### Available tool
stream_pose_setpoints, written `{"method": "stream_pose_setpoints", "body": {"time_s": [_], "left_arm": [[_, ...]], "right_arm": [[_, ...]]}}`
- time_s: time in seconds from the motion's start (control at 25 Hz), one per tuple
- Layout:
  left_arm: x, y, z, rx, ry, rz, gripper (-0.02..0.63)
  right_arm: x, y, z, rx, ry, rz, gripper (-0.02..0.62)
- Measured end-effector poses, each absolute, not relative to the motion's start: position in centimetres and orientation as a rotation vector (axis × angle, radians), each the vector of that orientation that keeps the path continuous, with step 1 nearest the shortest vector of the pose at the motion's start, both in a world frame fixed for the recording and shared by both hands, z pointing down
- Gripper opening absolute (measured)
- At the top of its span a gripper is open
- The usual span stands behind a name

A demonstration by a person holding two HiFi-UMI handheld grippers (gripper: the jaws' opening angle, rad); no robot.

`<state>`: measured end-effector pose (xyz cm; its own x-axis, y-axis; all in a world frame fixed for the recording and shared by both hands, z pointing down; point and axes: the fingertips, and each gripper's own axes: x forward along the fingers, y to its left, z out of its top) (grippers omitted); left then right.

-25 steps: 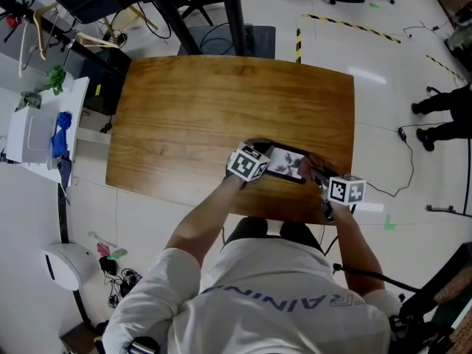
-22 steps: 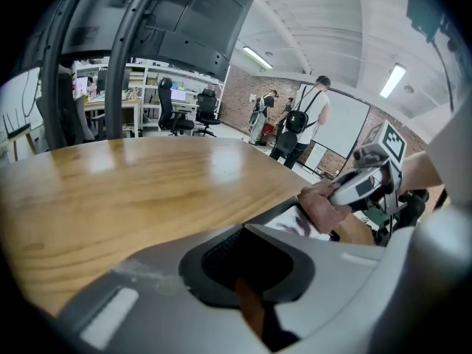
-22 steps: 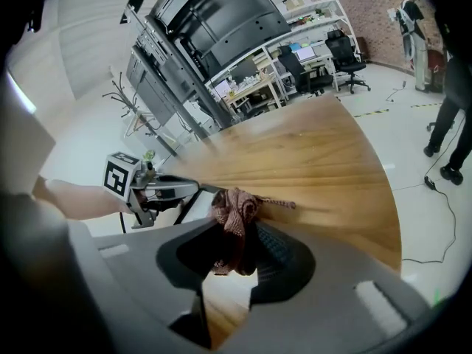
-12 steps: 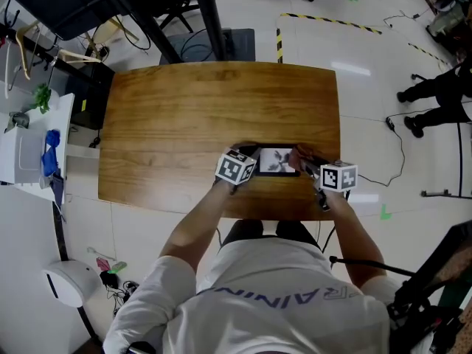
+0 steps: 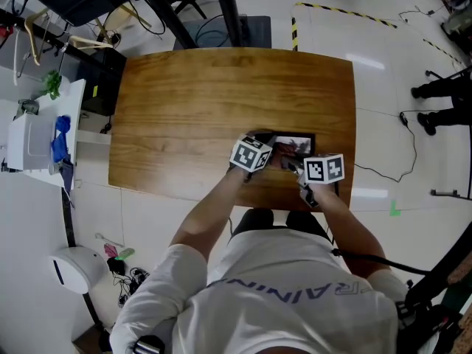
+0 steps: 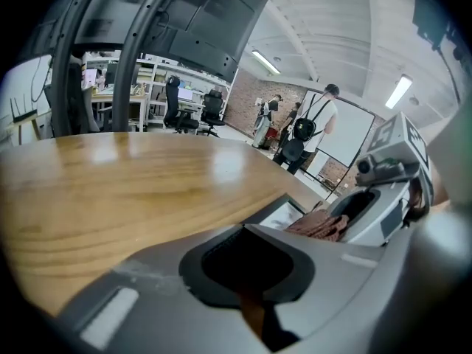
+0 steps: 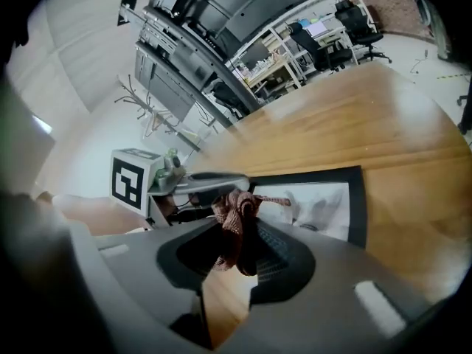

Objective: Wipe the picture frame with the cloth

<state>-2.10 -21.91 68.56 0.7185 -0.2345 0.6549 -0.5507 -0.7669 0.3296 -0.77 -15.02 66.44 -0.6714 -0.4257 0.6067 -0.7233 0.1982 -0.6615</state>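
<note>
A black picture frame [image 5: 301,143] lies flat near the front right of the wooden table [image 5: 199,102]. My left gripper [image 5: 267,150] sits at the frame's left end, jaws shut on its edge. In the left gripper view the frame [image 6: 284,214] runs in under my jaw tips [image 6: 247,231]. My right gripper [image 5: 292,162] is shut on a reddish-brown cloth [image 5: 284,155] and presses it on the glass close to the left gripper. In the right gripper view the cloth [image 7: 234,223] bunches between the jaws over the frame [image 7: 324,203].
The table's front edge [image 5: 280,201] is just below both grippers. A white cart [image 5: 33,142] with a blue item stands to the left. Cables [image 5: 383,172] cross the floor at the right, where a person's legs [image 5: 442,102] show. Black stand legs [image 5: 221,6] rise behind the table.
My right gripper has slid the cloth leftward across the frame, toward the left gripper. The left gripper has stayed at the frame's left end.
</note>
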Motion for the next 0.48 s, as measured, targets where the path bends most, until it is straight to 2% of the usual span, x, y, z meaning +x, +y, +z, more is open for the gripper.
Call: {"method": "stream_pose_setpoints", "body": {"time_s": [0.48], "left_arm": [[-2.1,-21.8,68.7,2.422,-0.596,0.839,0.005]], "right_arm": [[0.7,-14.6,67.4,1.108,-2.134,1.433,0.115]]}}
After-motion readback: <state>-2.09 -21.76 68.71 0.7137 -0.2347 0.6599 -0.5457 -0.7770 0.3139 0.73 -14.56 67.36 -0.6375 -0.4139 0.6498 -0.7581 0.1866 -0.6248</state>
